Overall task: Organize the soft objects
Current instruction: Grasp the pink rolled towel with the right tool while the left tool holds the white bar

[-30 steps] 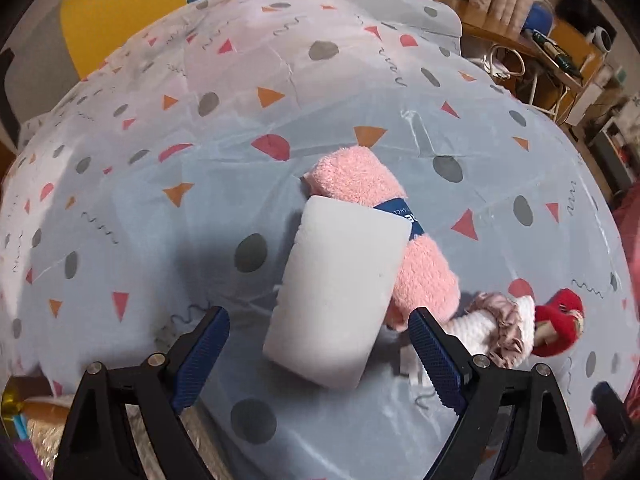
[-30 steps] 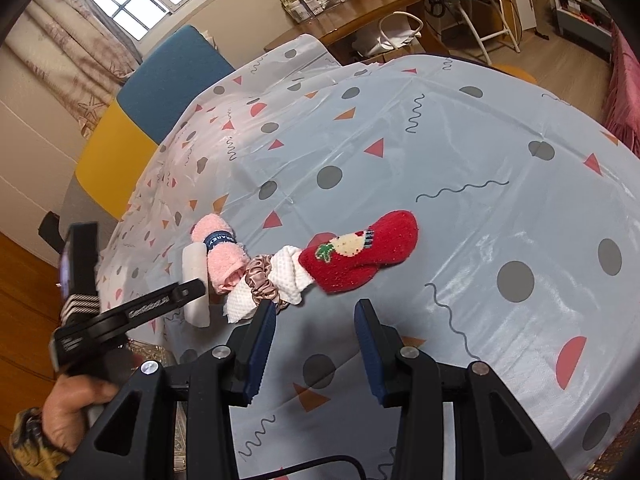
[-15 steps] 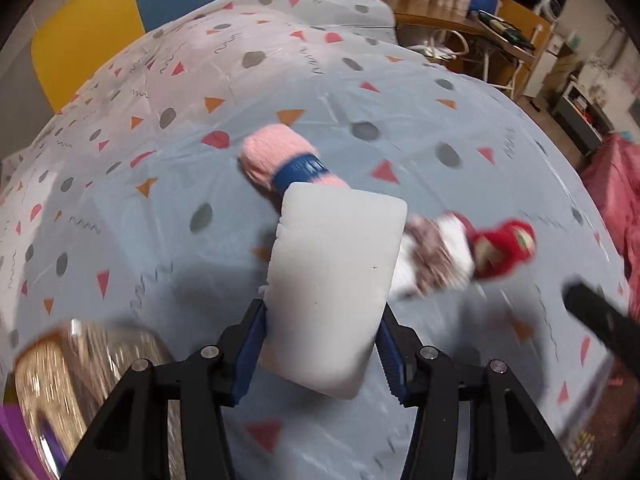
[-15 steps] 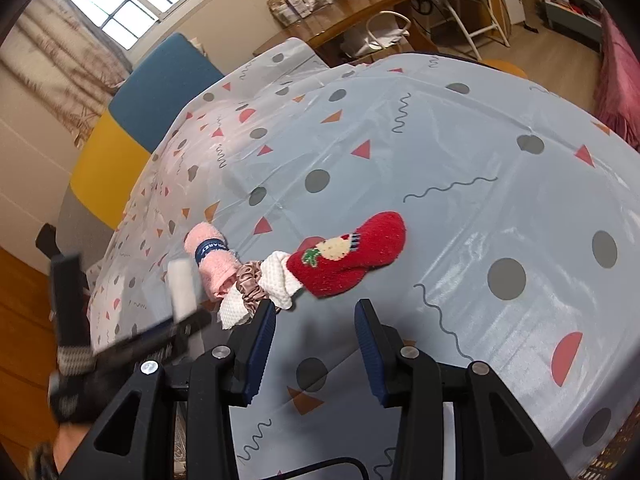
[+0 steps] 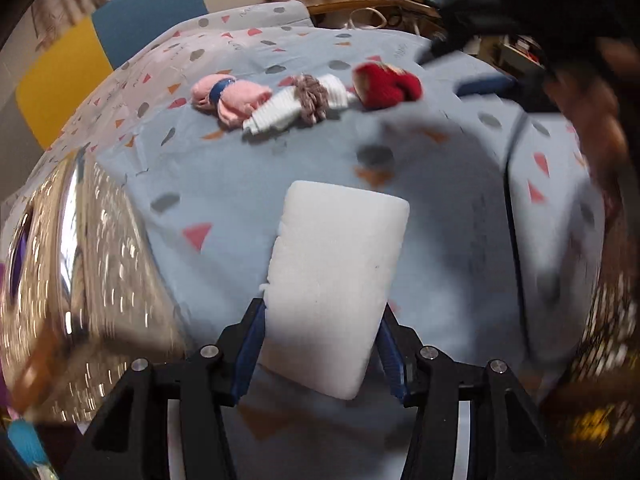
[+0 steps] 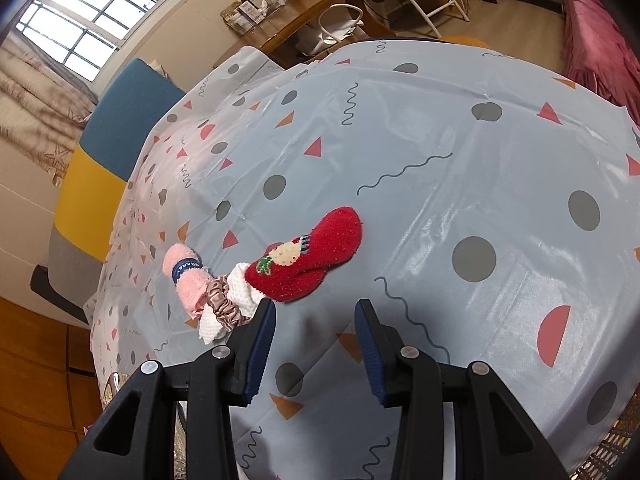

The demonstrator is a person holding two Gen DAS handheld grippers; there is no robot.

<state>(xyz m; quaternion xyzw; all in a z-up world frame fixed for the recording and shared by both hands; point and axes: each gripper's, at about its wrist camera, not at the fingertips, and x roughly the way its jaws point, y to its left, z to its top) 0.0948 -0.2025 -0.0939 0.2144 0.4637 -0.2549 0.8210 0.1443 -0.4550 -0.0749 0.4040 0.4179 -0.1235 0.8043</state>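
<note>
My left gripper (image 5: 322, 336) is shut on a white sponge block (image 5: 336, 280) and holds it above the near edge of the table. Farther off lie a rolled pink towel with a blue band (image 5: 228, 98), a white cloth with a brown scrunchie (image 5: 296, 106) and a red sock (image 5: 386, 84). In the right wrist view the pink towel (image 6: 186, 280), the scrunchie on the white cloth (image 6: 224, 306) and the red sock (image 6: 312, 256) lie in a row just beyond my right gripper (image 6: 316, 320), which is open and empty above the tablecloth.
The table has a pale blue patterned plastic cloth (image 6: 460, 184). A shiny gold container (image 5: 76, 280) sits blurred at the left edge of the left wrist view. The right gripper and hand (image 5: 520, 40) show blurred at top right. A blue and yellow chair (image 6: 116, 136) stands behind.
My left gripper closed on the white sponge, lifted it and pulled it back away from the pink towel toward the table's near edge. The right gripper has barely moved.
</note>
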